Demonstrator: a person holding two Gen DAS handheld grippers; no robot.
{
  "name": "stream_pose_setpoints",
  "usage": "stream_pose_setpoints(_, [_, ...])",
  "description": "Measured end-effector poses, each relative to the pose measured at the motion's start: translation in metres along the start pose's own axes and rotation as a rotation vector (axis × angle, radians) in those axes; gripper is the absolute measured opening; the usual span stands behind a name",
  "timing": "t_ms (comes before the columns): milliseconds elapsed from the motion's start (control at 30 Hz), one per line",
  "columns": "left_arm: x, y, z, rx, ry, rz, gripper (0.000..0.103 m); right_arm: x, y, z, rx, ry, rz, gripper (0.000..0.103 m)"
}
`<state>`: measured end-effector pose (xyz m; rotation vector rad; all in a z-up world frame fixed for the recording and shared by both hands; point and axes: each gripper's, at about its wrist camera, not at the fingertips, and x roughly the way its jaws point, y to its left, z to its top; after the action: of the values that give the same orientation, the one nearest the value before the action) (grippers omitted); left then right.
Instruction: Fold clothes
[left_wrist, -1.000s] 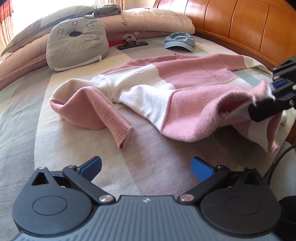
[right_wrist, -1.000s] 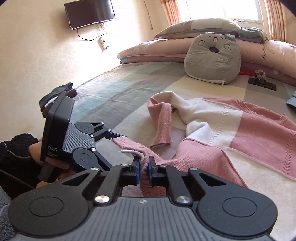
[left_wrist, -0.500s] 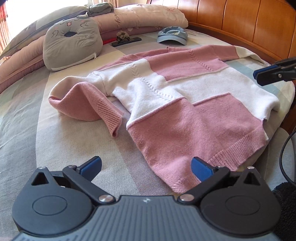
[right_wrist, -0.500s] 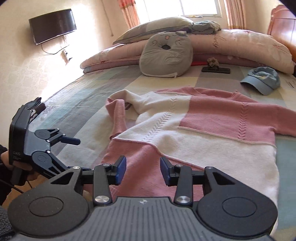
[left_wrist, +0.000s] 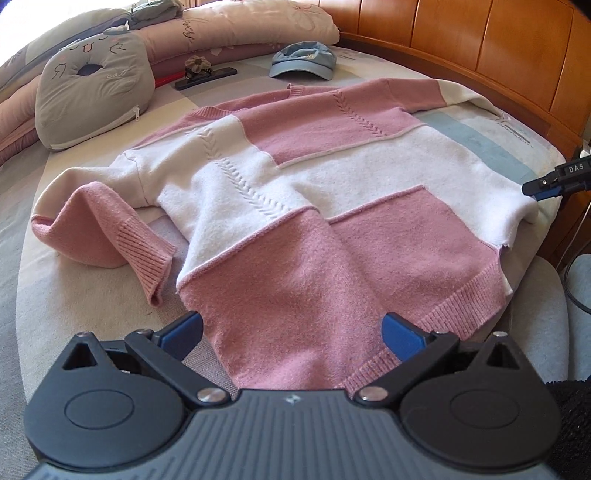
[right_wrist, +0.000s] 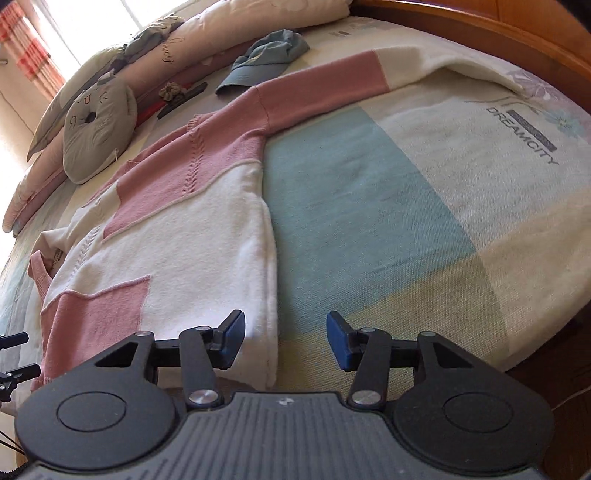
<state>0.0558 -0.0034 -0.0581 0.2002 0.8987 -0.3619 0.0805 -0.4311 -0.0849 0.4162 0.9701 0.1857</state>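
Observation:
A pink and white knit sweater lies spread front-up on the bed, its left sleeve bent back on itself. My left gripper stands open over the pink hem, and the cloth lies between its fingers without being pressed. In the right wrist view my right gripper hovers over the sweater's white side edge. Its jaws are opening and hold nothing. The right gripper's fingertips also show at the right edge of the left wrist view.
A grey cat cushion, a blue cap and a dark flat thing with a scrunchie lie beyond the sweater. Pillows line the far side. A wooden bed frame curves along the right. Bare checked sheet lies right of the sweater.
My right gripper let go of the pink hem corner, opened and swung to the sweater's right side. The sweater dropped and now lies spread out. My left gripper moved closer to the hem.

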Motion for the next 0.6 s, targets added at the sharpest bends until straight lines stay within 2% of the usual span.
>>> stream_pose_setpoints(67, [0.003,-0.005,0.004,0.011,0.003,-0.007,0.103,0.005,-0.006,-0.004,0.046,-0.002,0.075,0.064])
stream_pose_setpoints(200, [0.008,-0.012,0.008,0.029,0.013,-0.014,0.103,0.016,0.010,-0.010,0.046,0.043,0.221,0.064])
stream_pose_setpoints(333, [0.012,-0.015,0.008,0.032,0.026,-0.013,0.103,0.015,0.019,-0.011,-0.001,0.029,0.251,0.065])
stream_pose_setpoints(433, [0.013,-0.016,0.007,0.030,0.031,-0.013,0.103,0.009,0.020,-0.010,-0.020,0.001,0.281,0.061])
stream_pose_setpoints(533, [0.014,-0.016,0.007,0.027,0.036,-0.011,0.103,-0.003,0.022,-0.009,-0.043,-0.026,0.345,0.049])
stream_pose_setpoints(567, [0.014,-0.017,0.007,0.028,0.036,-0.011,0.103,-0.006,0.023,-0.009,-0.057,-0.028,0.353,0.038])
stream_pose_setpoints(600, [0.014,-0.017,0.007,0.030,0.035,-0.010,0.103,-0.008,0.026,-0.009,-0.079,-0.025,0.339,0.020])
